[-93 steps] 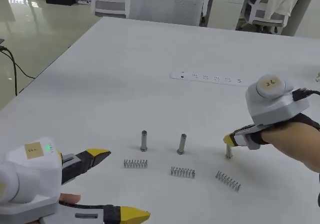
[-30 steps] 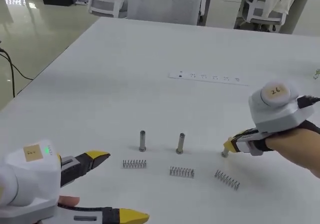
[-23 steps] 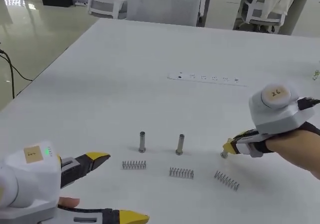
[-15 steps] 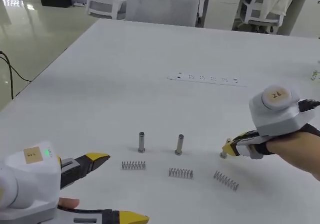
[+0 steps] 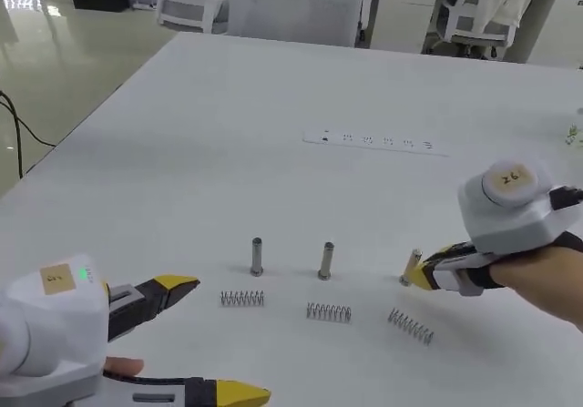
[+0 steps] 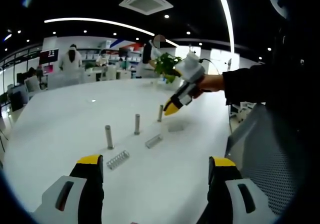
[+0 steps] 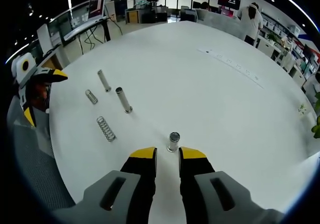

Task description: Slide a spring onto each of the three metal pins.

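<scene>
1. Spanning the head view, the white desk (image 5: 273,106) carries everything.
2. The left gripper (image 5: 214,339) hovers at 7 o'clock of the desk, its yellow-tipped fingers (image 6: 90,160) spread wide and holding nothing.
3. The right gripper (image 5: 414,277) sits at 4 o'clock; its fingers (image 7: 145,154) are narrowly parted and grip nothing, with the right pin (image 7: 173,140) upright just ahead of the tips at their 12 o'clock.
4. A power strip (image 5: 375,141) lies at 12 o'clock of the pins, well apart.
5. The left pin (image 5: 257,255) and middle pin (image 5: 326,259) stand upright in a row with the right pin.
6. Three springs (image 5: 329,312) lie flat, one at 6 o'clock of each pin.
</scene>
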A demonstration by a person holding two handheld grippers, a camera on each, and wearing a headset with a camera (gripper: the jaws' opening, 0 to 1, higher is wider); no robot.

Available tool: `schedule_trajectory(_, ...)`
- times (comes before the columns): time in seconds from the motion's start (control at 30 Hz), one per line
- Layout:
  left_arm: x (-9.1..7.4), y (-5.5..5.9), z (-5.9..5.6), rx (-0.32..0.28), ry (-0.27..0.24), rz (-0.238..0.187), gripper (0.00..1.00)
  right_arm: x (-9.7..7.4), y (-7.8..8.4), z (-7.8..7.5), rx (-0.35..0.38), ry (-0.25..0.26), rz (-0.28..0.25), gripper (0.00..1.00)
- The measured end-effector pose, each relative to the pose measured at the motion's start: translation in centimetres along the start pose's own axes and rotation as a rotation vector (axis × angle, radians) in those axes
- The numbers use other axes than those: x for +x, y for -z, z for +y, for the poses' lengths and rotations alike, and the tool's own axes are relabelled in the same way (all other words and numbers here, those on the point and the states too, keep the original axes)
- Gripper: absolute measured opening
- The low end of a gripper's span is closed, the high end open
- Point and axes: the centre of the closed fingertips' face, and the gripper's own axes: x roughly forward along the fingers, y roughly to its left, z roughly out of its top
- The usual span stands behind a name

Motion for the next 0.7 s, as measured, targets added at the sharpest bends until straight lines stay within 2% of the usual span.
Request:
schedule_trajectory(0.33, 0.0, 0.0, 0.0, 0.000, -0.003, 0.004, 0.83, -0.2, 1.1, 0.6, -0.008, -0.024, 0.010, 0.16)
schedule_trajectory(0.7, 0.0, 0.0, -0.1, 0.001, -0.004, 0.006, 0.83, 0.0, 2.9, 1.7, -0.035, -0.062, 0.048, 0.16)
